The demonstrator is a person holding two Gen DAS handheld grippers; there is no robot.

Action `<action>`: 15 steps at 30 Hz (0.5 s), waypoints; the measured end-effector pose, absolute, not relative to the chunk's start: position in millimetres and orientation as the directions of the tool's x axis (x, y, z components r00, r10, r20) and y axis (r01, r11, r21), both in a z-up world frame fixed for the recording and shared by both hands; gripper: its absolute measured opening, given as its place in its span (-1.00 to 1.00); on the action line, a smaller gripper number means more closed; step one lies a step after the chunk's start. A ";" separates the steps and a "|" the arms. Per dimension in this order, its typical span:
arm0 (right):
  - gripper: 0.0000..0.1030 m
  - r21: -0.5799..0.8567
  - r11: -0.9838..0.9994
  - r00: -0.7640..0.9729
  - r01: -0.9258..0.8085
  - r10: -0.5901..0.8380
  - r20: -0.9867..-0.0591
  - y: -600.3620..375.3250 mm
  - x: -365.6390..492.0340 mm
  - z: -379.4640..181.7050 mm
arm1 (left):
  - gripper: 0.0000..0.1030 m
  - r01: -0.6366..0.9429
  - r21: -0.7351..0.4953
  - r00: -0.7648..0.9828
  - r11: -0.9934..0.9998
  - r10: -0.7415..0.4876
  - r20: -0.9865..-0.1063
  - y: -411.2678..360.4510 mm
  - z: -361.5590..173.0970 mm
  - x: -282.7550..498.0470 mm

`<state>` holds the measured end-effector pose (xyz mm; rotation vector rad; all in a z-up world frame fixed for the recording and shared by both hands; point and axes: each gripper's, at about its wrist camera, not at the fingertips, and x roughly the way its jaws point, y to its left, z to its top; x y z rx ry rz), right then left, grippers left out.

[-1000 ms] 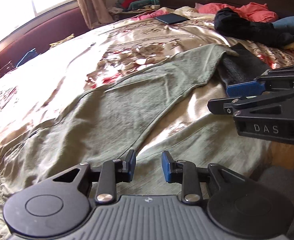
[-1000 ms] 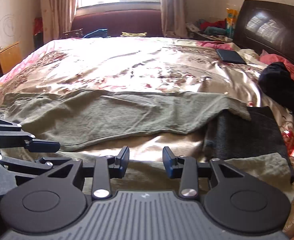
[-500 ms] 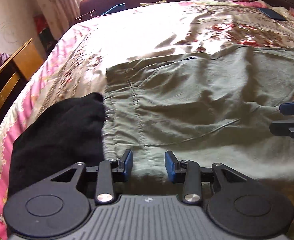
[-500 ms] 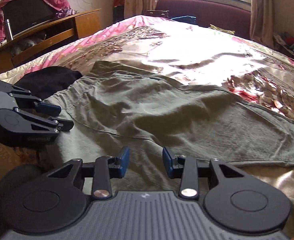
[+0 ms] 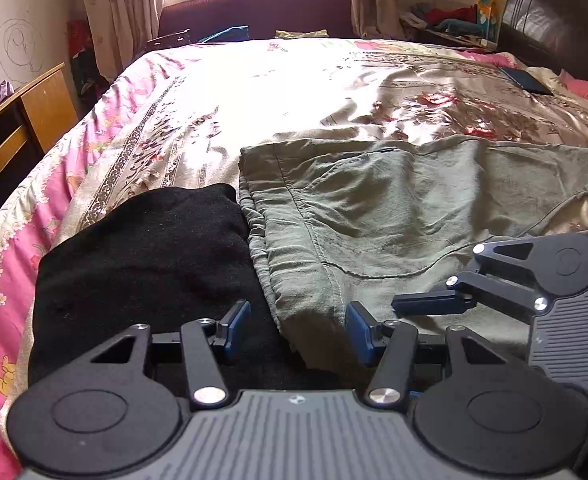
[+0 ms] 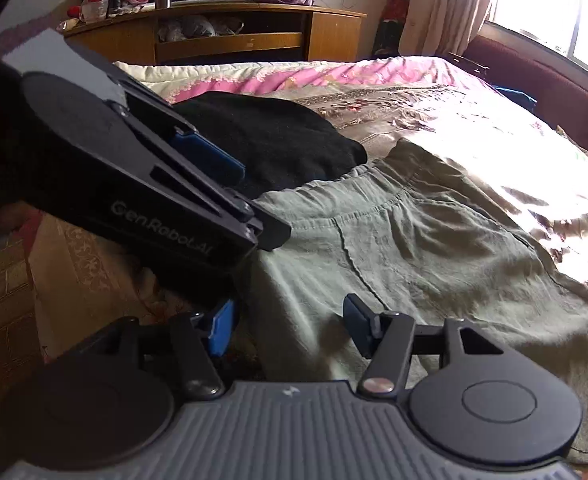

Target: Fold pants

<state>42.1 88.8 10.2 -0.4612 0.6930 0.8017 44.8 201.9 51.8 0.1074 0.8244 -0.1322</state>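
Pants (image 5: 394,216) – olive green – lie spread flat on the bed (image 5: 294,88), waistband end toward the near corner, touching a folded black garment (image 5: 146,248) beside them. Left tool (image 5: 298,330): released, jaws opening, poised over the waistband edge where pants and black garment meet; no pad presses on the cloth. Right tool (image 6: 288,326): released, jaws opening, over the near waistband corner, fabric below the gap but not gripped. Both tools sit close together.
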 end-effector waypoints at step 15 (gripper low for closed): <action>-0.91 0.193 0.675 0.434 -0.712 0.639 -0.635 63.3 62.2 40.4 | 0.28 0.118 0.110 0.725 0.987 -0.010 -0.688 234.7 74.9 26.1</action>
